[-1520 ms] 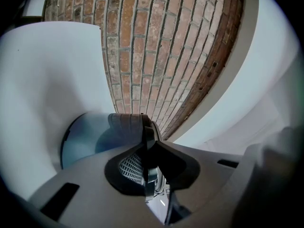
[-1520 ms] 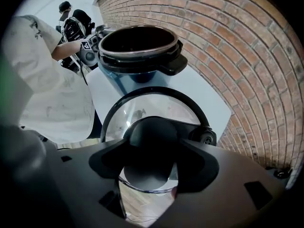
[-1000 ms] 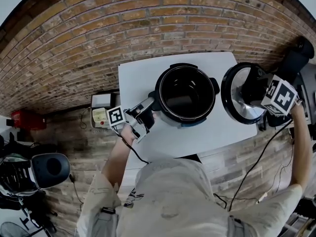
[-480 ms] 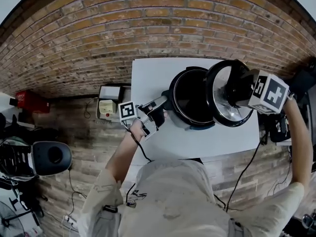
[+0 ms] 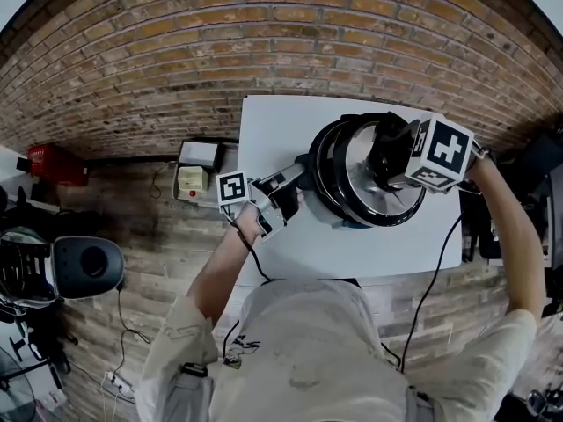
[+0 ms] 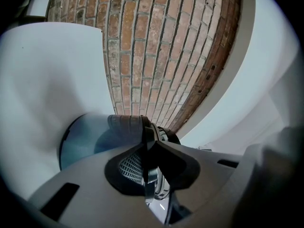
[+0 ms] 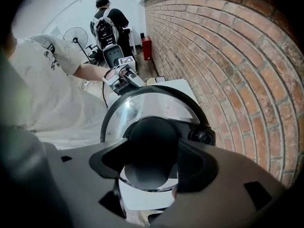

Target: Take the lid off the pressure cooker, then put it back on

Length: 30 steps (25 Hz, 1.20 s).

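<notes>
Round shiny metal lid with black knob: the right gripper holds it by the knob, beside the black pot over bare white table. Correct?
No. The head view shows the lid over the mouth of the black pot, not beside it. The right gripper does hold it by the knob.

Right gripper (image 7: 151,161) was clamped on the black knob (image 7: 152,136) of the lid (image 7: 142,106) (shiny, black-rimmed); brick wall (image 7: 228,56) stood at right.

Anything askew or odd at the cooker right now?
The lid hangs tilted over the pressure cooker, not seated on its rim; the right gripper holds it by the knob. The left gripper clamps the side handle. No spill or damage shows.
</notes>
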Available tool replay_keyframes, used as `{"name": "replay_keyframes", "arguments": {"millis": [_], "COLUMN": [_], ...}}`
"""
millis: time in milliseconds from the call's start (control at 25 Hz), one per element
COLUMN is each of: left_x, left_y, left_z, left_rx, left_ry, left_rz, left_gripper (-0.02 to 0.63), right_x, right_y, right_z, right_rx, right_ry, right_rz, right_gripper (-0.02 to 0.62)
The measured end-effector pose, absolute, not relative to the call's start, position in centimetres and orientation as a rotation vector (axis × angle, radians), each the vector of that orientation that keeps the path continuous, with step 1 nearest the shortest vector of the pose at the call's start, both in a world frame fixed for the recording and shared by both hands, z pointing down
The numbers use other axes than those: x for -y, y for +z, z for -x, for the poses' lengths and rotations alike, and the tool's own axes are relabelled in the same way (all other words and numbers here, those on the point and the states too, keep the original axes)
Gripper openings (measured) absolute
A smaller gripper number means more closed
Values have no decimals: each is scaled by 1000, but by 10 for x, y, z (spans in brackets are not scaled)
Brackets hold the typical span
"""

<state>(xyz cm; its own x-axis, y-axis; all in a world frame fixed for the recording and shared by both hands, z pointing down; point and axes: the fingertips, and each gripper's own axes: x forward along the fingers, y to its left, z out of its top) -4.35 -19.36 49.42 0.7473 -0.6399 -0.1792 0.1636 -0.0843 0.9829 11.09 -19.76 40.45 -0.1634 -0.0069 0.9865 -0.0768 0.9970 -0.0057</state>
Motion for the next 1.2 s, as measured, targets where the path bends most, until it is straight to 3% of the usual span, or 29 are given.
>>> {"name": "replay_keyframes", "arguments": {"millis": [1200], "left_x": [194], "left_y": [493], "left_z": [42], "left_rx": [377], "left_ry": [-691], "left_rz": [-1527], "left_gripper": [72], "right_x": [211], "right_y": [439], "right_z": [-68], "right_rx": [1718], "right_ry": [144], "right_rz": [-28], "right_gripper": [318]}}
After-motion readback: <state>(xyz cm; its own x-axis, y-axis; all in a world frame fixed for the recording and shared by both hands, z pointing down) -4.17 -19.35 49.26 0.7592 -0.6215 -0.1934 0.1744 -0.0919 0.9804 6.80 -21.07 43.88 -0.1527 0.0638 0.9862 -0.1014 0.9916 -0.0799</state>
